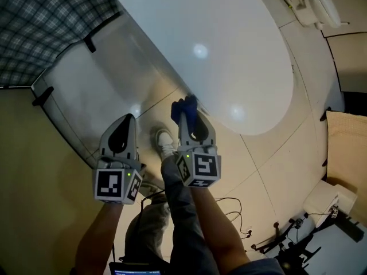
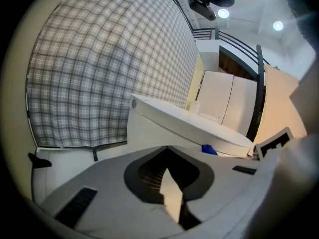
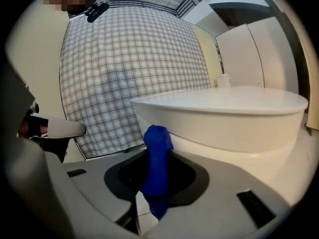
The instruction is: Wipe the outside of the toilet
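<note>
The right hand-held gripper [image 1: 187, 112] clamped a blue cloth [image 3: 156, 158] just beside the toilet [image 1: 229, 44]'s near rim. The left hand-held gripper [image 1: 128, 119] was closed and empty. Bunched so narrowly, the cloth might let bare jaws scrape the toilet.

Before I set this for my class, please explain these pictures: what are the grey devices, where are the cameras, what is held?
A person holds a two-jaw gripper in each hand. The head view looks down on the left gripper, right gripper, a closed white toilet, the floor and a checked curtain. The other two cameras ride on the grippers, looking along their jaws. The right gripper is shut on a blue cloth beside the toilet; the left gripper is shut and empty.
</note>
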`<state>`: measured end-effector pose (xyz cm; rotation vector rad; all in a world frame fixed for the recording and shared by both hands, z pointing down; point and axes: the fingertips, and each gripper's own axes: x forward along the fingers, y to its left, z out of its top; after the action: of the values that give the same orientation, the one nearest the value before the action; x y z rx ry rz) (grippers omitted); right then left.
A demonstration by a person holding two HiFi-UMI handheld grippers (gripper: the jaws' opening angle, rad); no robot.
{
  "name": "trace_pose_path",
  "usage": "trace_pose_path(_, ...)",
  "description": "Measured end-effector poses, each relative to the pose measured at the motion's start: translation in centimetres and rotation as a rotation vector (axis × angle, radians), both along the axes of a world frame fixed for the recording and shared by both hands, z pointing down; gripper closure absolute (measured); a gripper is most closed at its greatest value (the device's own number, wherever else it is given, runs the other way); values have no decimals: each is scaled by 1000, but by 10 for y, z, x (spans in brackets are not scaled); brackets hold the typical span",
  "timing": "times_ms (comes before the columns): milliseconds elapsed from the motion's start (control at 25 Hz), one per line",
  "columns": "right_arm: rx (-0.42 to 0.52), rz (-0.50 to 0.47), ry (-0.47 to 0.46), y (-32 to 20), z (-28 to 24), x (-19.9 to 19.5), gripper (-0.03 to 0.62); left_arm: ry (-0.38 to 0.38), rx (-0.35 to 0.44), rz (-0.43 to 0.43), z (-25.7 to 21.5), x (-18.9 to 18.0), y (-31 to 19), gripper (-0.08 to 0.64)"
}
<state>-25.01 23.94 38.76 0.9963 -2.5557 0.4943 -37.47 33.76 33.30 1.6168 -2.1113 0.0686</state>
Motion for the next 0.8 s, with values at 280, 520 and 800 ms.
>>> trace_pose_path(280, 7, -130, -29, 5, -13, -44, 494, 31, -43, -61, 7, -2, -1, 549)
trace_pose_path(520, 36, -322, -50, -11, 14, -202, 494, 4, -77, -173, 32, -89, 9, 549)
trace_pose_path(800, -60, -330, -23, -54, 76, -324, 494, -42, -88, -288, 64, -177, 3, 549)
